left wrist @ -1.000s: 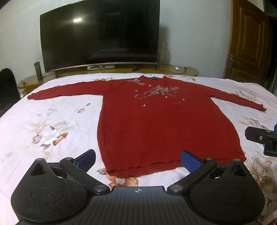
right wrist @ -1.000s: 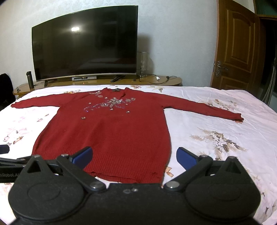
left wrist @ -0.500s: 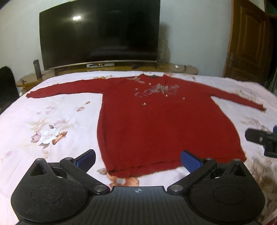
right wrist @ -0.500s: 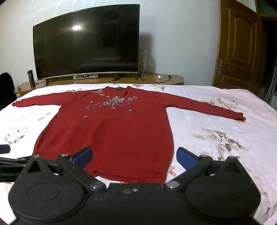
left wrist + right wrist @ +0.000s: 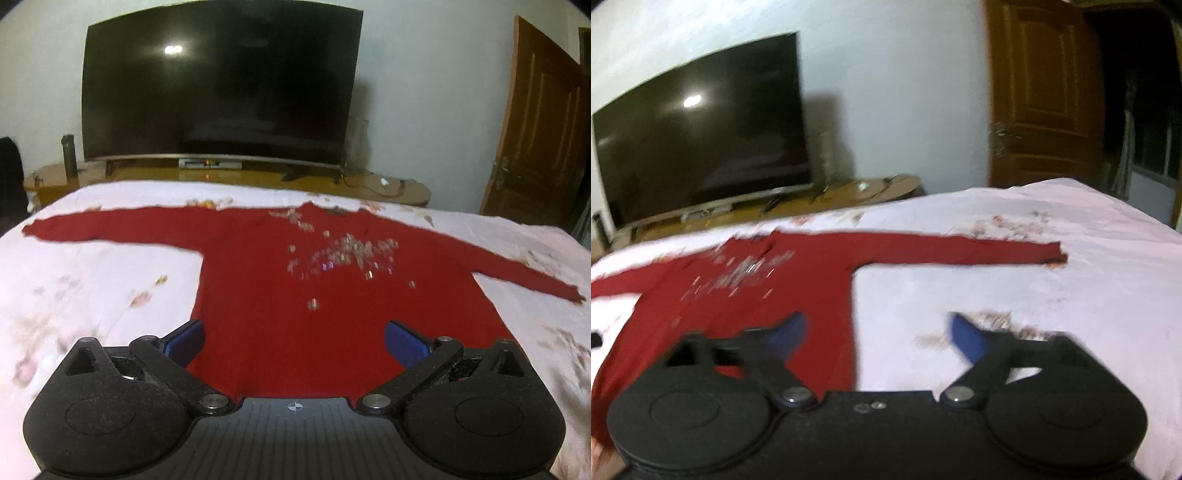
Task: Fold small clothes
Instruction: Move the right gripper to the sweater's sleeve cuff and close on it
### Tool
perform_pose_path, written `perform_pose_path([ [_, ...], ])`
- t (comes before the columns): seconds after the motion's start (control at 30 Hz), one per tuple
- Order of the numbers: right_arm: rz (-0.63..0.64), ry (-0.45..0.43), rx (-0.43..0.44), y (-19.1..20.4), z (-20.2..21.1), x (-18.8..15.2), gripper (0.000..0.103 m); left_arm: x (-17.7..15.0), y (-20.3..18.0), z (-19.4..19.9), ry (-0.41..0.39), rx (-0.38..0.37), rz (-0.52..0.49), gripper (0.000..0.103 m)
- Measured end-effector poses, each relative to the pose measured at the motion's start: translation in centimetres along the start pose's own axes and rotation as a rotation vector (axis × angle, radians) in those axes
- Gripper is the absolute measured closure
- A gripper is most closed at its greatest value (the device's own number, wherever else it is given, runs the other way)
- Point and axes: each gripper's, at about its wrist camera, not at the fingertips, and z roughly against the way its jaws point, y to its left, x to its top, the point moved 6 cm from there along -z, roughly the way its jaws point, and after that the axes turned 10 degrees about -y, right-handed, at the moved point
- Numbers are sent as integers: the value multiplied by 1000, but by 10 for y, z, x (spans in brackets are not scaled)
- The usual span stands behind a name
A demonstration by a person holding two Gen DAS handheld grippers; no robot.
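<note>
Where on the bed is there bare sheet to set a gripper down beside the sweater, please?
Bare floral sheet lies below the sweater's right sleeve, right of the body. A second patch lies under the left sleeve. The middle is covered by the red sweater.

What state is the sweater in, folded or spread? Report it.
Spread. The sweater lies flat on the bed, both sleeves stretched outward, no folds.
</note>
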Motion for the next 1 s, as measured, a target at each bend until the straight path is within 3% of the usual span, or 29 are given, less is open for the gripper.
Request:
perform_pose_path([
  [0.13, -71, -42, -62, -46, -41, 18, 42, 14, -10, -40, -31, 19, -17, 0],
  [0.33, -190, -60, -186, -139, -122, 28, 43, 15, -12, -106, 8, 84, -8, 0],
  [0.47, -380, -3, -273, -211, -180, 10, 52, 5, -10, -139, 61, 127, -19, 0],
  [0.63, -637, 61, -365, -280, -231, -28, 55, -4, -5, -159, 111, 166, -40, 0],
  [0.8, -709, 53, -347, -299, -255, -39, 69, -4, 3, -170, 122, 197, -27, 0],
  [0.9, -717, 54, -353, -304, -264, -42, 92, -1, 12, -175, 124, 223, -16, 0],
  [1.0, -715, 43, -360, -308, -269, -42, 94, 3, 23, -177, 123, 248, -8, 0],
])
